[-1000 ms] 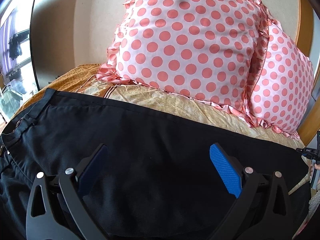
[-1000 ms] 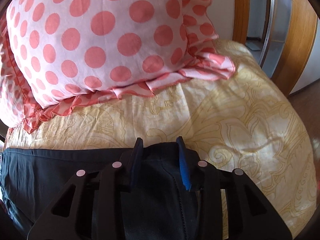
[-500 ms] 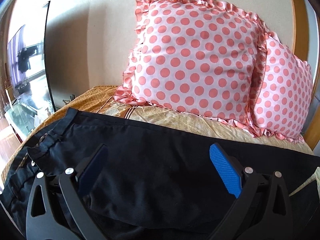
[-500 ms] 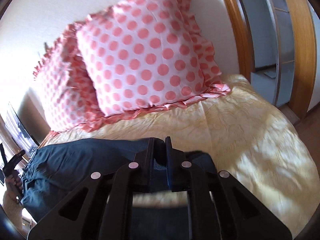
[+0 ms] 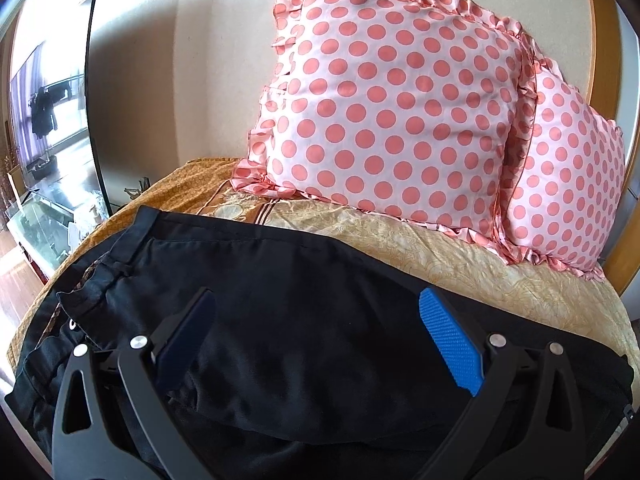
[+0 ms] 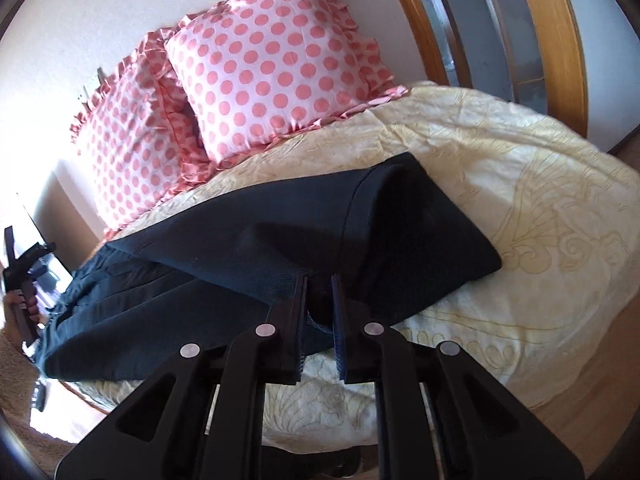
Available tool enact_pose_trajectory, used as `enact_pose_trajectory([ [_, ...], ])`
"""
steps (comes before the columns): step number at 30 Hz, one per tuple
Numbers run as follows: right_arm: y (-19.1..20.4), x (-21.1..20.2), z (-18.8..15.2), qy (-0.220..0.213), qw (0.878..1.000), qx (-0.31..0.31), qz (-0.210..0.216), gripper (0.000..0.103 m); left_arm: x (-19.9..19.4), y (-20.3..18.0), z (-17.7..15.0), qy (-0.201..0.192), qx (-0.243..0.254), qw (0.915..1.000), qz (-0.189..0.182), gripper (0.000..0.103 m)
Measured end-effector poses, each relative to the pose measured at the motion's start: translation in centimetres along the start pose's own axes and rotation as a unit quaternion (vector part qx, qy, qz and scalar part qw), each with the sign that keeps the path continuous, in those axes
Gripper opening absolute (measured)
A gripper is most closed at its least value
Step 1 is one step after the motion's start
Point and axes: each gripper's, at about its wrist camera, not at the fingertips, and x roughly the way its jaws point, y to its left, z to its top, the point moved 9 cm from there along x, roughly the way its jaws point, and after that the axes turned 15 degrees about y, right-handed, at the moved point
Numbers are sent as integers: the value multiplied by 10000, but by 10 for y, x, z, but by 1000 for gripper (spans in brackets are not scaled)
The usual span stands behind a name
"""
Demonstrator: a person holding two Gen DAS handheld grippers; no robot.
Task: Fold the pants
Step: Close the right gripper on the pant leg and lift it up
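Black pants (image 5: 304, 312) lie across the yellow bedspread (image 5: 460, 248), waistband at the left. My left gripper (image 5: 320, 328) is open and empty, hovering over the upper part of the pants. In the right wrist view the pants (image 6: 240, 248) stretch from the leg ends at the right to the waist at the far left. My right gripper (image 6: 318, 300) is shut on the leg hem, lifted and folded over toward the waist. The left gripper (image 6: 20, 276) shows small at the far left in a hand.
Two pink polka-dot pillows (image 5: 384, 100) (image 6: 272, 60) lean against the wall at the head of the bed. A TV screen (image 5: 52, 92) stands left of the bed. A wooden door frame (image 6: 552, 40) is at the right. The bedspread (image 6: 520, 200) drops off at the near edge.
My right gripper has closed on the leg hem, then lifted and pulled back with it, so the leg end is now raised. The left gripper has drawn back and risen a little.
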Motion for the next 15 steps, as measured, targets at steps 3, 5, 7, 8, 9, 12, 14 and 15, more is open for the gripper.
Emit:
enact_pose_trajectory([
  [3,-1,-28,3,-295,9990,314,-102,49,4,11,0,67,-76,9999,-74,101],
  [5,19,-43,10,-402,9949,644,657,50,8,21,0,164,-213,9994,-211,101],
  [7,52,-38,17,-261,9800,971,1717,50,13,30,1,244,-349,9987,-280,101],
  [8,72,-24,21,-32,9653,1299,2266,50,15,33,1,262,-382,9984,-313,101],
  [9,92,-3,22,336,9484,1591,2722,50,17,36,2,276,-408,9983,-322,101],
  [12,134,62,16,1268,9055,2387,3270,50,16,41,2,221,-372,9988,-236,101],
  [14,150,97,13,1550,9058,2548,3011,49,14,47,1,170,-323,9993,-22,101],
  [15,153,109,10,1613,9099,2609,2794,49,13,51,1,120,-315,9994,95,101],
])
